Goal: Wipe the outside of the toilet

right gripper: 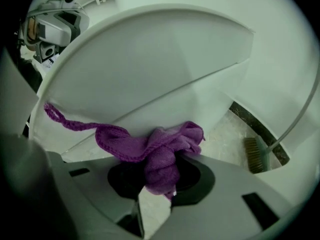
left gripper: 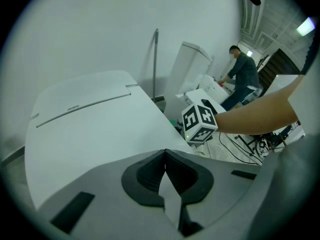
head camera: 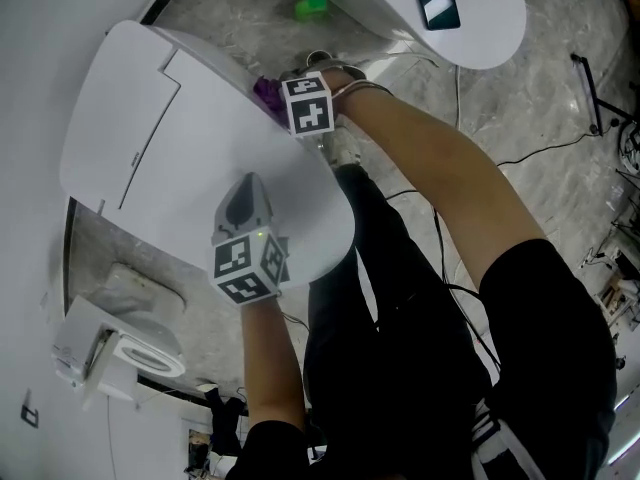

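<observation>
The white toilet [head camera: 190, 158] has its lid closed and fills the left of the head view. My right gripper [head camera: 280, 98] is shut on a purple cloth [head camera: 267, 95] that is pressed against the toilet's right side, below the lid's edge. In the right gripper view the cloth [right gripper: 172, 139] bunches between the jaws of the right gripper [right gripper: 159, 161], and a strand trails left across the toilet's curved side [right gripper: 150, 69]. My left gripper [head camera: 247, 185] hovers over the front of the lid, shut on nothing. In its own view the left gripper [left gripper: 165, 159] looks along the lid [left gripper: 90, 124].
A toilet brush [right gripper: 257, 154] stands on the marbled floor by the wall, behind the toilet. Another white fixture [head camera: 480, 13] and a green object [head camera: 310, 6] lie beyond. Cables [head camera: 540, 148] run over the floor. A person [left gripper: 242, 76] works in the background.
</observation>
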Tool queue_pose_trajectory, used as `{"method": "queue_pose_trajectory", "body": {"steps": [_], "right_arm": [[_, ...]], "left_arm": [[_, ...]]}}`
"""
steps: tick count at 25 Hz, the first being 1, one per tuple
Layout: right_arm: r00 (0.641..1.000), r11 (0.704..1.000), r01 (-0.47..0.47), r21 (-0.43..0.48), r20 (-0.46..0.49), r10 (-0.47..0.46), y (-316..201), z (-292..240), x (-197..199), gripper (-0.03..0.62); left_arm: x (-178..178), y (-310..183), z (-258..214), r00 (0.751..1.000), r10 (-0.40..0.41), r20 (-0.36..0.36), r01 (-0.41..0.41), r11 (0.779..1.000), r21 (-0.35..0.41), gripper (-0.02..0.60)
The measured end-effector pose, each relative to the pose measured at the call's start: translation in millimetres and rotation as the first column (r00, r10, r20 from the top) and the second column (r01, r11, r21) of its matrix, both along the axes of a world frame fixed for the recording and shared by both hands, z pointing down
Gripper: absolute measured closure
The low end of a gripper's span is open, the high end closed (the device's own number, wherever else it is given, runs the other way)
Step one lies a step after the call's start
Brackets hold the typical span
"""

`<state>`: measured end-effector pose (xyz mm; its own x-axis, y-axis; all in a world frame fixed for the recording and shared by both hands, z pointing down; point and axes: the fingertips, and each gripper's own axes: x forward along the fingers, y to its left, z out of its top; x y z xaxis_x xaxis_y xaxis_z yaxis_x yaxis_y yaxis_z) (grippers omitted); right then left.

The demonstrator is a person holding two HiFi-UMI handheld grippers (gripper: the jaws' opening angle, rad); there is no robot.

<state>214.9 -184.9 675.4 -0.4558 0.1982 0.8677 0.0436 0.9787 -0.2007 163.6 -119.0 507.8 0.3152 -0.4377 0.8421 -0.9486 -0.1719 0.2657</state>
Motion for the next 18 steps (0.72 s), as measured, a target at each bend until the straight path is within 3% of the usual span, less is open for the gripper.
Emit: {"method": "queue_pose_trajectory", "body": {"steps": [12,18], "right_arm": [[0.996,0.995,-0.084,-0.063,-0.011,0.083,67.3,7.7,33.0,0.485],[0.997,0.994,-0.077,-0.083,0.017,0.078,99.4,10.4,47.3,0.485]], "left_arm": [[13.6,38.0,6.9,0.991,0.137,-0.010,-0.137,0.990,-0.019,0.571],[26.2,58.6,11.6,0.978,0.206,-0.024,-0.206,0.978,-0.016,0.571]]}}
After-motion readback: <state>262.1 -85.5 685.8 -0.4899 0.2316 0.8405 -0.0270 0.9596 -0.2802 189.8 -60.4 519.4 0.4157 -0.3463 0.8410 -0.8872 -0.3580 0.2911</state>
